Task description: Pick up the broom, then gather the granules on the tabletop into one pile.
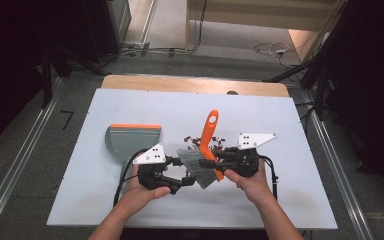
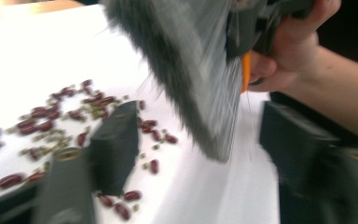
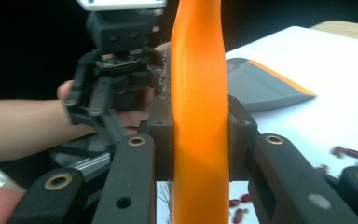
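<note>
Here the right tool [image 3: 200, 140] clamps the brush handle [image 3: 199, 93].

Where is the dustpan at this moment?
In the high view, the dustpan lies flat on the white table at the left, beyond the left tongs.

The high view looked forward and down on the whole white surface [image 1: 280, 200] from the person's side. The left gripper view sat low and close, facing the brush bristles [image 2: 191, 79] and scattered beans [image 2: 51, 114]. The right gripper view, closer still, faced the orange handle [image 3: 199, 116]; both shared the brush.
</note>
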Available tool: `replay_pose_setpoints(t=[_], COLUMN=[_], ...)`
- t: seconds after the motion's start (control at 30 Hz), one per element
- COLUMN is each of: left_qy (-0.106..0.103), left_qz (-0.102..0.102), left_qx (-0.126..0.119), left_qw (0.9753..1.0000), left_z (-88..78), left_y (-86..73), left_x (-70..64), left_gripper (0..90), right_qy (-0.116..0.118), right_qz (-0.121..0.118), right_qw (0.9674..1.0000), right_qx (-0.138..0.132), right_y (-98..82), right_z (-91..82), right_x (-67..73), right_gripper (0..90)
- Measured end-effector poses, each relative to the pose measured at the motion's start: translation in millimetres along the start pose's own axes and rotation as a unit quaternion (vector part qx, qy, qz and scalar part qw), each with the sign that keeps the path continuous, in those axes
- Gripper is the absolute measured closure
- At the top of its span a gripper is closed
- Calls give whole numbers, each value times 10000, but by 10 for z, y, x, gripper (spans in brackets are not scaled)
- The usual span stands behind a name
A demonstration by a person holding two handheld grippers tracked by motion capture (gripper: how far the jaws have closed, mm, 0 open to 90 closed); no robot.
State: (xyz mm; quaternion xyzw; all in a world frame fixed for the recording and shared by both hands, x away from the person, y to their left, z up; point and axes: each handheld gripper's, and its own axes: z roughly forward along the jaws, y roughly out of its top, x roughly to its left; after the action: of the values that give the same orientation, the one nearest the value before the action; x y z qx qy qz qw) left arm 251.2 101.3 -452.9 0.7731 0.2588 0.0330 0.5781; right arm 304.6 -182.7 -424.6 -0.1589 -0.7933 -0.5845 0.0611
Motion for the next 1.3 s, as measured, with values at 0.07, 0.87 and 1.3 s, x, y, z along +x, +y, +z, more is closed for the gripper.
replay_pose_setpoints(t=[0.07, 0.87, 1.3], left_qy=[135, 877, 1452], left_qz=[-25, -135, -107], left_qx=[-25, -300, -295], left_qw=[9999, 9956, 9889], left_z=[-40, -372, -612], left_y=[-6, -105, -178], left_x=[16, 184, 248], left_gripper=[170, 0, 0], right_qy=[-188, -1743, -2785], right_qz=[47, 470, 453], right_qw=[9998, 9836, 9581], right_qx=[7, -23, 500], right_y=[-2, -39, 42], right_z=[-31, -309, -442], right_x=[-17, -210, -339], right_gripper=[684, 683, 683])
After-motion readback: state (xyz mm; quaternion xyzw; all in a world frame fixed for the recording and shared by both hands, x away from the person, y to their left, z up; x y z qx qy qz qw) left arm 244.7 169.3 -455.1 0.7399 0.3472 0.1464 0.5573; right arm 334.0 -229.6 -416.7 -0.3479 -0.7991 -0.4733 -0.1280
